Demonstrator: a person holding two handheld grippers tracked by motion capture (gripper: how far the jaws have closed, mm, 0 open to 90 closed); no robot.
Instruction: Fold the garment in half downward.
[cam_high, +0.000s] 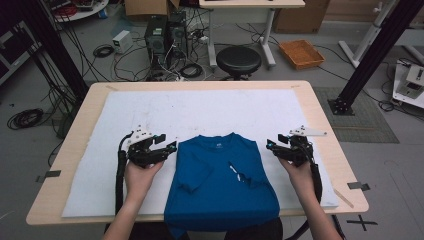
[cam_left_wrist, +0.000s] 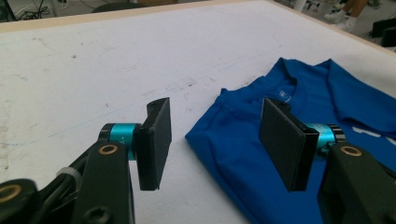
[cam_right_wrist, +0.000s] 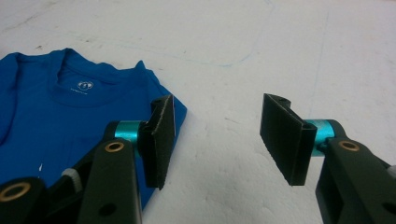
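Observation:
A blue T-shirt (cam_high: 220, 180) lies on the white mat (cam_high: 200, 112), both sleeves folded in over its front, its hem hanging over the table's near edge. My left gripper (cam_high: 172, 146) hovers just off the shirt's left shoulder, open, with nothing between its pads; in the left gripper view (cam_left_wrist: 215, 140) the shoulder corner of the shirt (cam_left_wrist: 243, 140) lies between and beyond the jaws. My right gripper (cam_high: 270, 145) hovers off the right shoulder, open and empty; in the right gripper view (cam_right_wrist: 217, 140) the shirt (cam_right_wrist: 60, 107) lies to the left with its collar label showing.
The mat covers a wooden table (cam_high: 65, 155). Beyond the far edge stand a black stool (cam_high: 238, 60), computer towers (cam_high: 165, 35) with loose cables, and an orange tray (cam_high: 301, 53). Black frame posts (cam_high: 372, 55) rise at both sides.

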